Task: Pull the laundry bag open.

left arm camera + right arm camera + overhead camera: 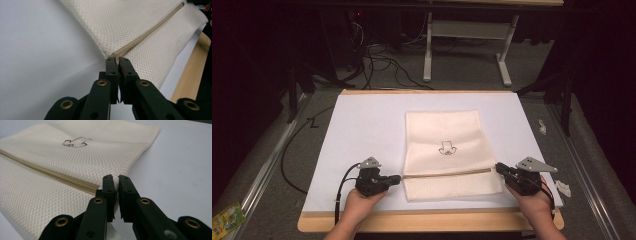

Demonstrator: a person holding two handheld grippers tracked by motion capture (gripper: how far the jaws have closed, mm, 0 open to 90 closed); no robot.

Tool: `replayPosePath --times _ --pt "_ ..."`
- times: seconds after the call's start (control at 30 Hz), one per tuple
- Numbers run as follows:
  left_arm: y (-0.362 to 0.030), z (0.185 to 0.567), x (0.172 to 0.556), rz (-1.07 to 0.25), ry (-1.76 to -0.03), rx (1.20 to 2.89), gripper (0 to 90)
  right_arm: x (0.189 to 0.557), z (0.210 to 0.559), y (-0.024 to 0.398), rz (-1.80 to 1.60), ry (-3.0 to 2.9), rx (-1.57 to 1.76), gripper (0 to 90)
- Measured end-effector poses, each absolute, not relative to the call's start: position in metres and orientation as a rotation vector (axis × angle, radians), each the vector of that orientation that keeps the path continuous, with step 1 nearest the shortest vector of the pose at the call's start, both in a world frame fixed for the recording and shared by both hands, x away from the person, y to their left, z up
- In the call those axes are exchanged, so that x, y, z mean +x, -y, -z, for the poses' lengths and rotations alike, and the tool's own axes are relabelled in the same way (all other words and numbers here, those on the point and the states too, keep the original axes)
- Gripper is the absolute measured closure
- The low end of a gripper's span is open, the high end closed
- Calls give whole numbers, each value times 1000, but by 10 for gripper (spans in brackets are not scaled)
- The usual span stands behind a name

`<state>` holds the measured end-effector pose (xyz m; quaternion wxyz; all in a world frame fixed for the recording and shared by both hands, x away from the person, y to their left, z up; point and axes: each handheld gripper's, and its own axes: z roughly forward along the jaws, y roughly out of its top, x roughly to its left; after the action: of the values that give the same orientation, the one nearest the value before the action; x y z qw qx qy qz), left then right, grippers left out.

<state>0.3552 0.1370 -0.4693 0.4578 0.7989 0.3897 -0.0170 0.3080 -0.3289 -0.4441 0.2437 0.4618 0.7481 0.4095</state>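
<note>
At the mesh bag's [447,150] zipper [447,174] ends, both grippers' fingers [111,67] [109,185] clenched on its edges.

Two forearms come in from the bottom edge of the high view, each hand wrapped round a hand-held gripper. The left hand [362,201] sits at lower left of centre; its left hand-held gripper [398,178] points to the right of the frame, jaws drawn nearly together with only a thin slit between them. The right hand [532,199] sits at lower right; the right hand-held gripper [499,167] points up and left, jaws likewise close, though whether they actually pinch anything is hard to judge.
</note>
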Motion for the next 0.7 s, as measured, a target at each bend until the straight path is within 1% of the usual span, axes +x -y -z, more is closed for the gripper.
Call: replayPosePath --times 0.17,0.2,0.23,0.27,0.4,0.53,0.7 --pt "-136 469 354 -1 -949 1969 848 308 446 329 -1132 -2055 1254 815" --pt "-136 468 353 -14 -942 1957 821 307 447 329 -1131 -2057 1258 809" --pt "-137 467 352 -34 -936 1943 761 307 447 329 -1130 -2058 1254 798" --pt "-138 466 352 -49 -937 1926 687 307 447 329 -1137 -2054 1258 769" --pt "-143 461 352 -113 -944 1882 559 307 446 332 -1163 -2039 1256 681" --pt "-148 457 353 -209 -948 1866 497 310 444 335 -1183 -2018 1264 569" --pt "-160 451 353 -367 -995 1839 396 315 442 347 -1172 -1950 1287 363"
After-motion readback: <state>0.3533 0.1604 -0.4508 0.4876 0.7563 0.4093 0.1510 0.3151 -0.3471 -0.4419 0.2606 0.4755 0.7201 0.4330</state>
